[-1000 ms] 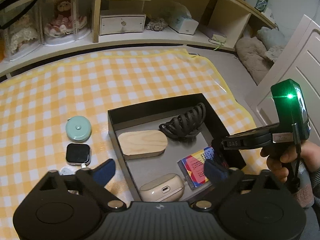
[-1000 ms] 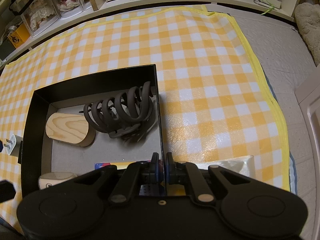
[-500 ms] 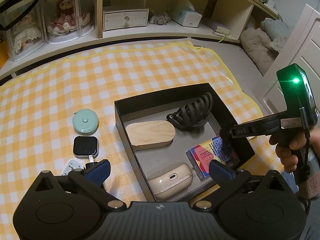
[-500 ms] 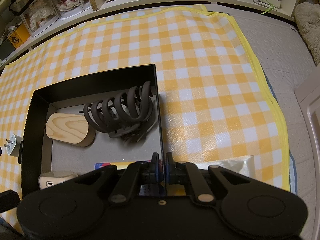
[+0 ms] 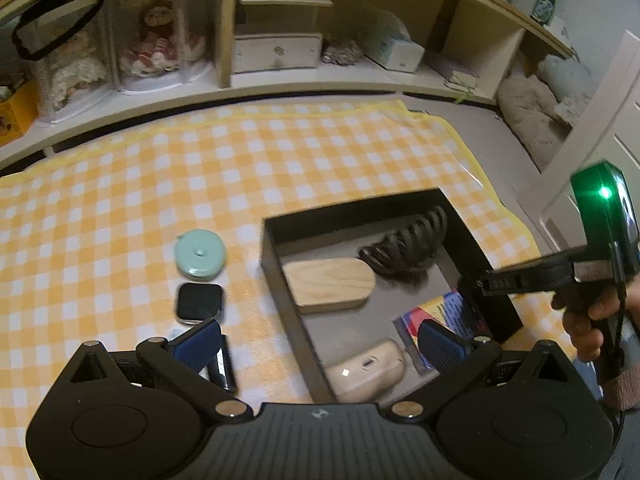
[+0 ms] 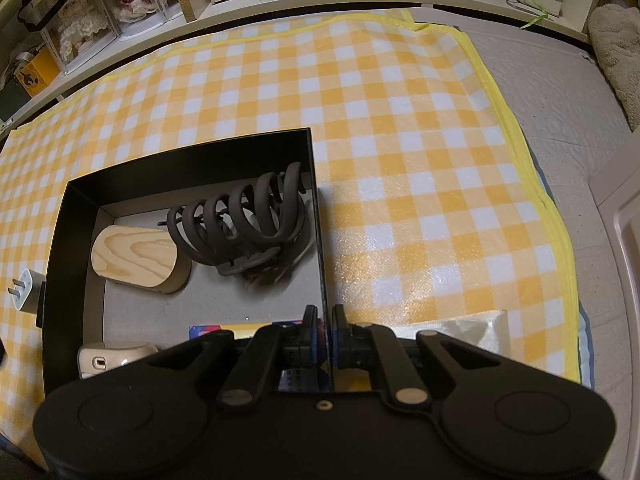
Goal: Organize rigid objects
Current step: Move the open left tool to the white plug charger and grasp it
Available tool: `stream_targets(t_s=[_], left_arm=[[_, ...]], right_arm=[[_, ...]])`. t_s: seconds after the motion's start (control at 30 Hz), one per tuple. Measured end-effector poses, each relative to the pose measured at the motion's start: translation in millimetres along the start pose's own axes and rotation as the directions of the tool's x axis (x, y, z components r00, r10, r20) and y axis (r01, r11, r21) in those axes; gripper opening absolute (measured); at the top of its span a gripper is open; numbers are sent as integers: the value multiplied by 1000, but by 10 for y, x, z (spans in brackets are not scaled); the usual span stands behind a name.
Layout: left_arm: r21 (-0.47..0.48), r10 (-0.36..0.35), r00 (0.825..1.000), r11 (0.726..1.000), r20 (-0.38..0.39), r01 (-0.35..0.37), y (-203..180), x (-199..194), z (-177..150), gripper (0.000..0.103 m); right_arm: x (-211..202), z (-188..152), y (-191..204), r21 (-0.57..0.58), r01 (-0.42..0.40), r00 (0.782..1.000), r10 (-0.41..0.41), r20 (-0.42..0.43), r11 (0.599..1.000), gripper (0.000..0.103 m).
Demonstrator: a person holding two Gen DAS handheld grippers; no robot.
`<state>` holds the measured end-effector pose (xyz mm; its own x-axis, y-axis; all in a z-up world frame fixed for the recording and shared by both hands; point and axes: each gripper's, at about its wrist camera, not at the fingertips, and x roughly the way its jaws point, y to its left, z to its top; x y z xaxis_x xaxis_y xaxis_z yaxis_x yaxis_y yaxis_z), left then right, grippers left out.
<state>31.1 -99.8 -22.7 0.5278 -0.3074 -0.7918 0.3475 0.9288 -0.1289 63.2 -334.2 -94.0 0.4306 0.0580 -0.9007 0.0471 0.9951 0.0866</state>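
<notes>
A black box (image 6: 188,168) sits on the checked cloth (image 6: 400,120). The right gripper (image 6: 325,322) has its fingers clamped on the box's right wall, one finger inside, one outside. The left gripper (image 5: 320,340) hangs with fingers wide apart and nothing between them, one finger over the cloth left of the box, the other over the box's near right part.

Inside the box, a wood block (image 5: 330,284) lies flat, its long axis across the box, rounded end toward the hair claw (image 5: 408,248) in the far right corner. A cream case (image 5: 366,370) lies at the near left, a colourful card (image 5: 436,312) beside it.

Left of the box on the cloth lie a round mint tape (image 5: 199,254), a watch (image 5: 200,303) just nearer, and a black stick (image 5: 222,368), pointing away from the camera. A white plug (image 6: 24,290) lies just beside the left wall.
</notes>
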Motion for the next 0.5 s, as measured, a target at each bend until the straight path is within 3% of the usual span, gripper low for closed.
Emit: stream_targets(t_s=[0.23, 0.5], left_arm=[[-49, 95, 995, 994, 41, -93, 309, -136, 86, 103], [-112, 134, 990, 985, 41, -129, 698, -157, 125, 102]], right_arm=[[0, 7, -2, 0, 0, 1000, 0, 0, 1000, 7], [-1, 12, -2, 1, 0, 1000, 0, 0, 1000, 7]])
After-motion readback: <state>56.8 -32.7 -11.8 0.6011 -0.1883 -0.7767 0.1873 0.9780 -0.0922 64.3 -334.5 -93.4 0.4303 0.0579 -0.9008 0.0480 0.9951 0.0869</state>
